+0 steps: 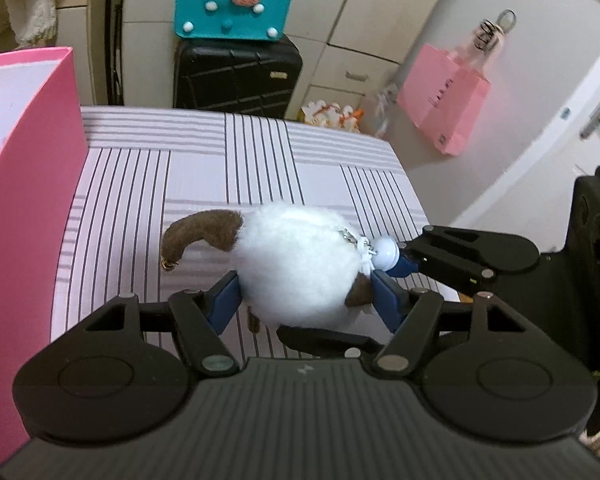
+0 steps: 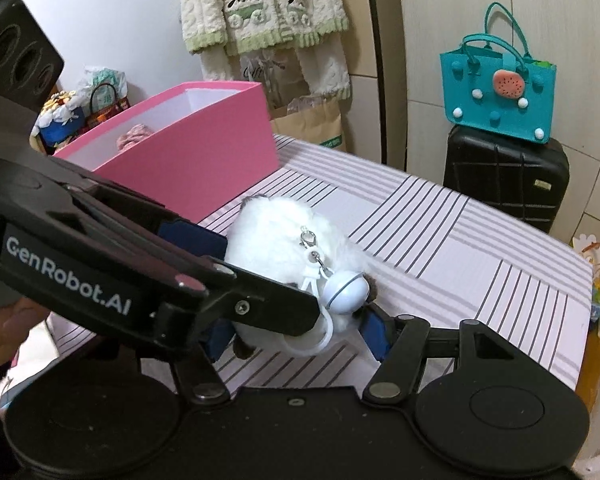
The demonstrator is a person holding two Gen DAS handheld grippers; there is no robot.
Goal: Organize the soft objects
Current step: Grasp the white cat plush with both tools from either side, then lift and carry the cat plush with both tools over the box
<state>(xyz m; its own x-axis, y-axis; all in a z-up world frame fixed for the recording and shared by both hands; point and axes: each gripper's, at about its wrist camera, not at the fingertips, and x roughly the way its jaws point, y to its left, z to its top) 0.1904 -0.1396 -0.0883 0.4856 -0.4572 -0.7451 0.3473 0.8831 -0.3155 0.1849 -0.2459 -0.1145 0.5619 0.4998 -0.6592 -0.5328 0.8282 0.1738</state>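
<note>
A fluffy white plush toy (image 1: pixel 300 264) with a brown tail and brown patches is held up just above the striped counter (image 1: pixel 188 184), caught between both tools at once. The left hand-held gripper (image 1: pixel 304 300) has its 2 blue pads pressed into the lower flanks of the plush, 1 on each side, so it is clamped on the toy rather than standing free. The right hand-held gripper (image 2: pixel 296 328) comes in from the side and crosses under the left one; its blue pads also sit against the fur on both sides, gripping the same plush. A white and pale blue ball charm (image 2: pixel 346 290) hangs from a small metal clasp on the toy, with a white plastic ring (image 2: pixel 308 340) dangling below it. The brown tail (image 1: pixel 196 234) curls out toward the left side of the counter, with a small gold bit at its tip. A pink box (image 2: pixel 188 148) stands open at the far left corner of the counter, with something pink and knitted lying inside it; the plush is near it but apart, over the middle of the near half of the counter. Past the far edge a black suitcase (image 2: pixel 504 184) stands on the floor with a teal felt bag (image 2: pixel 496 96) on top. A cream fleece garment (image 2: pixel 260 4) hangs on the wall behind the box, and a pink paper bag (image 1: pixel 444 100) hangs from a door.
</note>
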